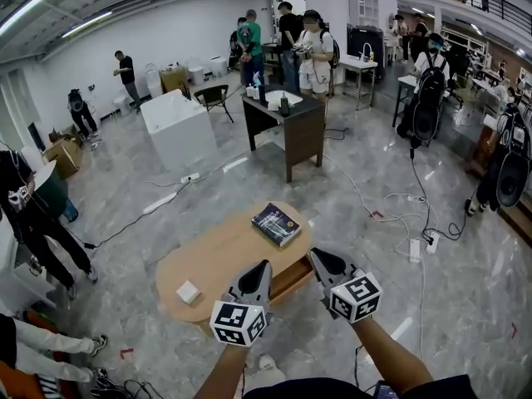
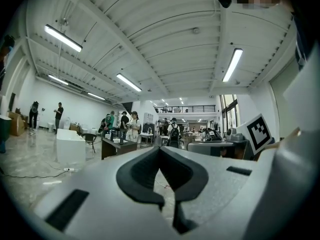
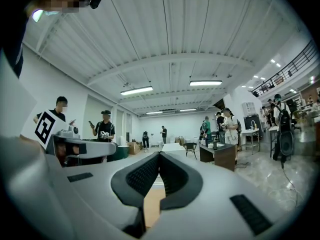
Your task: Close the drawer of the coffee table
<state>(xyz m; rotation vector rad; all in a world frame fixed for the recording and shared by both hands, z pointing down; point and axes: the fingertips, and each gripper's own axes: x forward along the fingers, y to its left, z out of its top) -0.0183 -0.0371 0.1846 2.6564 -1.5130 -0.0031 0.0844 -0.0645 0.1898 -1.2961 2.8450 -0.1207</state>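
Drawer [image 1: 290, 282] of the coffee table [image 1: 218, 260] stands a little way out of the side that faces the person, with a dark gap showing above its wooden front. It sits low in the head view, just between and below the two grippers. The left gripper [image 1: 263, 265] [image 2: 160, 148] hangs over the near edge of the worktop with its jaws brought together at the tips and nothing held between them. The right gripper [image 1: 315, 254] [image 3: 159, 154] is just beside it, past the table's right end, jaws likewise closed tip to tip and empty; pale wood shows through the slit below them in the right gripper view. A dark book [image 1: 276, 224] lies on the worktop toward the far right, and a small white box [image 1: 188, 292] sits near the left end, well apart from the book. Beyond, on the grey marbled floor [image 1: 366, 223], are a dark desk [image 1: 293, 131], a white block [image 1: 178, 130], trailing cables [image 1: 407, 214], and several people standing about
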